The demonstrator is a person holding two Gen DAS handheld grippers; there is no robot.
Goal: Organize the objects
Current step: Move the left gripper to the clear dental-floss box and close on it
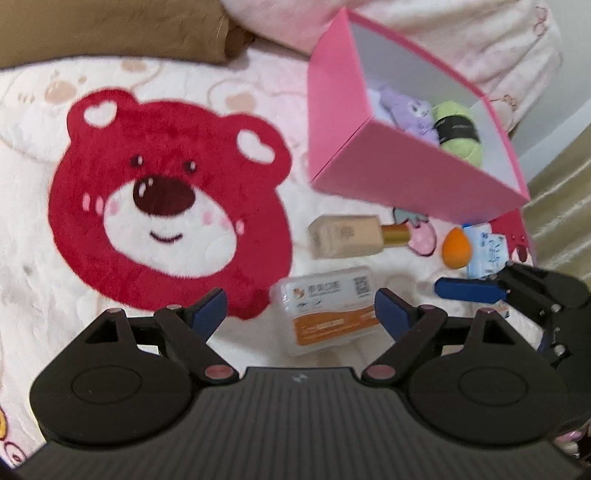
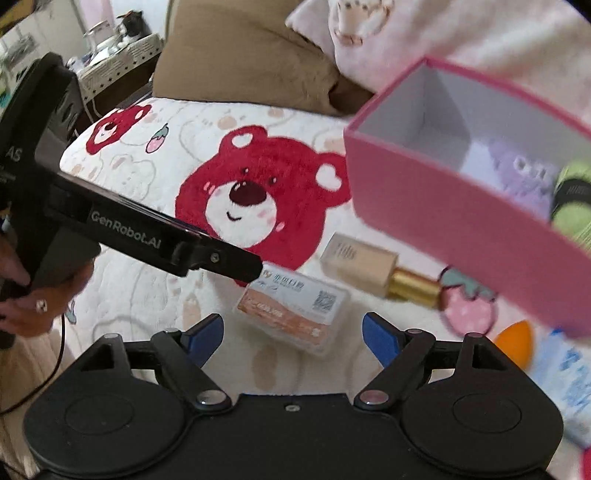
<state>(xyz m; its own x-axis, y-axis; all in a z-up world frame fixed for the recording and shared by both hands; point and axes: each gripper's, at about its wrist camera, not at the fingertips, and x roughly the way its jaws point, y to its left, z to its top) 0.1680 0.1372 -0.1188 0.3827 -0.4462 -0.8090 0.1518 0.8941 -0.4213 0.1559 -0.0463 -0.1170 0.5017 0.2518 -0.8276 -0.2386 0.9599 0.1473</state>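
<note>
A pink box (image 1: 406, 162) (image 2: 443, 214) stands on the bed with a purple plush (image 1: 406, 110) and a green yarn ball (image 1: 460, 133) inside. In front of it lie a beige foundation bottle (image 1: 347, 236) (image 2: 362, 266), a clear plastic case (image 1: 328, 310) (image 2: 295, 306) with an orange and white label, an orange sponge (image 1: 456, 247) and a blue-white packet (image 1: 485, 251). My left gripper (image 1: 301, 306) is open just above the case, its fingers either side of it. My right gripper (image 2: 293, 328) is open too, close over the same case, holding nothing.
Everything lies on a fluffy white blanket with a big red bear face (image 1: 166, 206) (image 2: 258, 195). A brown pillow (image 2: 240, 48) and pink bedding (image 1: 461, 29) sit behind. A hand (image 2: 29, 295) holds the left gripper's handle at the left edge. A cluttered shelf (image 2: 110, 48) stands beyond the bed.
</note>
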